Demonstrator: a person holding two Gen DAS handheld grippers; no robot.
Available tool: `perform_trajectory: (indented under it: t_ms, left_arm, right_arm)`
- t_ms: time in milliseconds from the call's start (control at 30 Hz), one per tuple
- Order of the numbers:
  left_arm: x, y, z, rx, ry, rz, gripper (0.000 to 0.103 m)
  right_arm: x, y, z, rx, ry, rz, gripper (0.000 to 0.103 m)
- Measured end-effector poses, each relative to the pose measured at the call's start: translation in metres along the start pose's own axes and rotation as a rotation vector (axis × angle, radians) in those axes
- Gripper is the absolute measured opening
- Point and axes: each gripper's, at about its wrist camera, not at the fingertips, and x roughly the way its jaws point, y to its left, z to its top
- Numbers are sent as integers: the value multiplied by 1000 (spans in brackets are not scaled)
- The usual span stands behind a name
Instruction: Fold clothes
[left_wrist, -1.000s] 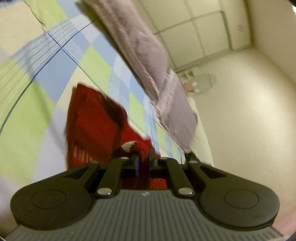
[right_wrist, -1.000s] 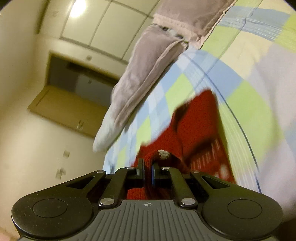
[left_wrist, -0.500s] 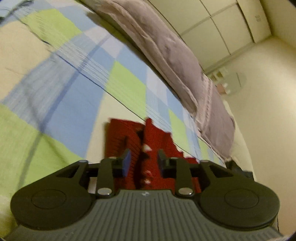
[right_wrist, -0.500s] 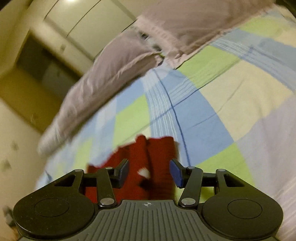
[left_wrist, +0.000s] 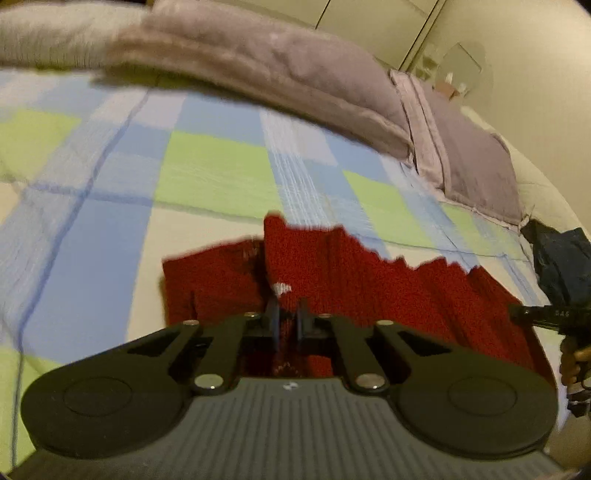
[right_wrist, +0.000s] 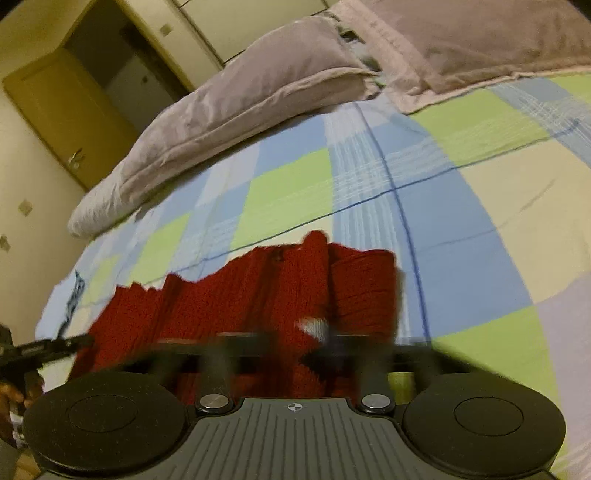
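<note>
A red knitted sweater (left_wrist: 369, 280) is spread on the checked bedspread (left_wrist: 214, 173) below the grey pillows (right_wrist: 240, 99). Its near edge is pinched by the closing left gripper (left_wrist: 287, 317) and closing right gripper (right_wrist: 317, 343).

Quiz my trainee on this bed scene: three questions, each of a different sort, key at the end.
1. Multiple choice: what is the left tool shut on?
A. the red knit garment
B. a pillow
C. the dark blue cloth at the bed's edge
2. True or false: the two greyish pillows lie at the far side of the checked bedcover, apart from the garment.
3. Fill in: in the right wrist view, the yellowish thing standing open in the wall at upper left is a ___.

Key: 1 A; 2 true; 3 door.
</note>
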Motion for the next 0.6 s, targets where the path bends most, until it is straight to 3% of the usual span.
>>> perform_trajectory:
  t_ms: [133,233,333,433,533,567,600]
  left_arm:
    - [-37,17,12,-47,-190,-3,5]
    - [-42,23,16,-47,-240,3,6]
    - [-25,23,12,-36,-200,23,6]
    - [12,32,0,-90,-51,60,7]
    - [24,41,-9,-140,-23,62,11]
    - [20,45,-9,-178,-29,51,15]
    - [14,50,-9,-226,-37,37,26]
  right_arm:
    - [-27,8,15,-60,-148,-11,7]
    - [-40,5,35,-42,-239,14,7]
    - [-27,7,44,-49,-235,7,7]
    - [11,-4,35,-16,-98,-99,8]
    - [39,-19,16,38,-14,-148,8]
    - [38,-21,13,53,-24,-140,8]
    - [34,-22,10,69,-40,-128,13]
